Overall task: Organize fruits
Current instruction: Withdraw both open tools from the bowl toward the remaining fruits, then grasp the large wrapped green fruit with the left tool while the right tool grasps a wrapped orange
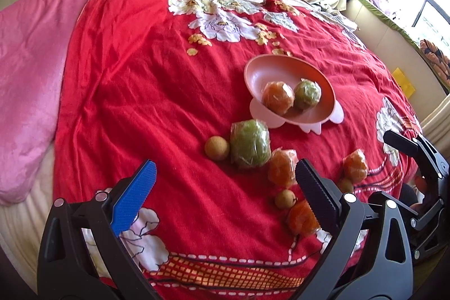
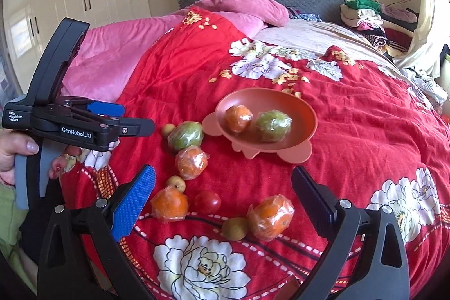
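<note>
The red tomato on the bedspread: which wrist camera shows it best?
The right wrist view. The tomato lies in the open between two wrapped oranges, just ahead of the open right gripper. The left wrist view does not show it clearly; the left gripper finger covers that area.

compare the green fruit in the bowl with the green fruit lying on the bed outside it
The green fruit in the bowl sits inside the pink bowl beside an orange fruit; the green fruit on the bed lies on the red bedspread, left of the bowl. The one on the bed has a small brown fruit right beside it; the bowl one does not. Both are green and wrapped in clear film.
</note>
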{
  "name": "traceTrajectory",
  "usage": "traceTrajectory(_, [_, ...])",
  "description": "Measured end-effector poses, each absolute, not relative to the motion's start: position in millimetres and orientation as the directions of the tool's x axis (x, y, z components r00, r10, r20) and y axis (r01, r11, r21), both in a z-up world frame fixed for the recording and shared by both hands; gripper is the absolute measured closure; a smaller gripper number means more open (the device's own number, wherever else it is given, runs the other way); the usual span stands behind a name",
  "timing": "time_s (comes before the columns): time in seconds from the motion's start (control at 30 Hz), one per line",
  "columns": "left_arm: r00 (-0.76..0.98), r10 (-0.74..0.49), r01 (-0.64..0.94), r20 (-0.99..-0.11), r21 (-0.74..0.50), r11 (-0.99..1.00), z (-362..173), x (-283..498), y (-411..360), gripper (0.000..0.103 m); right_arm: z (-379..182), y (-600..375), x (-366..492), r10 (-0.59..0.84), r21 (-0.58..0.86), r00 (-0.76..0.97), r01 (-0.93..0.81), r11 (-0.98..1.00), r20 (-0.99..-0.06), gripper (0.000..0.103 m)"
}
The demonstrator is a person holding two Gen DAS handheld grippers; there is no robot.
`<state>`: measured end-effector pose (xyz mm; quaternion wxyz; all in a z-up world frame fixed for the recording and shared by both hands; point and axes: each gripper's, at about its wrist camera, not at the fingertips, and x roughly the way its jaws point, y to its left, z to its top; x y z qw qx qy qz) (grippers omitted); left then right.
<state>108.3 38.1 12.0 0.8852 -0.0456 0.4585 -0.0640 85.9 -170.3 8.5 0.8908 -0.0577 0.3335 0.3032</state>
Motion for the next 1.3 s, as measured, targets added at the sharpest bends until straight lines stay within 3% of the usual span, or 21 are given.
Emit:
traceTrajectory(0.6, [0.529, -0.207, 0.124, -0.823, -0.166, 0.978, -4, 91, 23, 0.011, -11, -155, 65, 0.508, 0.085, 0.536, -0.627, 0.774, -0.675, 0.006])
traceTrajectory(1.03, [0.494, -0.264, 0.143, -0.828, -0.222, 0.964, -12, 84, 27, 0.039, -26, -141, 60, 0.527, 0.103, 0.481, -0.662, 0.742, -0.700, 0.008])
traceTrajectory(1.13, [0.490, -0.276, 0.151, -0.827, -0.231, 0.961, -14, 85, 26, 0.044, -31, -135, 60, 0.536, 0.112, 0.455, -0.679, 0.726, -0.711, 0.024])
traceTrajectory(1.2, [0.486, -0.280, 0.152, -0.828, -0.236, 0.960, -15, 86, 26, 0.045, -35, -132, 59, 0.537, 0.113, 0.443, -0.686, 0.719, -0.718, 0.026])
traceTrajectory(1.3, [0.480, -0.286, 0.150, -0.829, -0.244, 0.958, -19, 89, 26, 0.049, -40, -127, 59, 0.535, 0.111, 0.431, -0.694, 0.711, -0.726, 0.037])
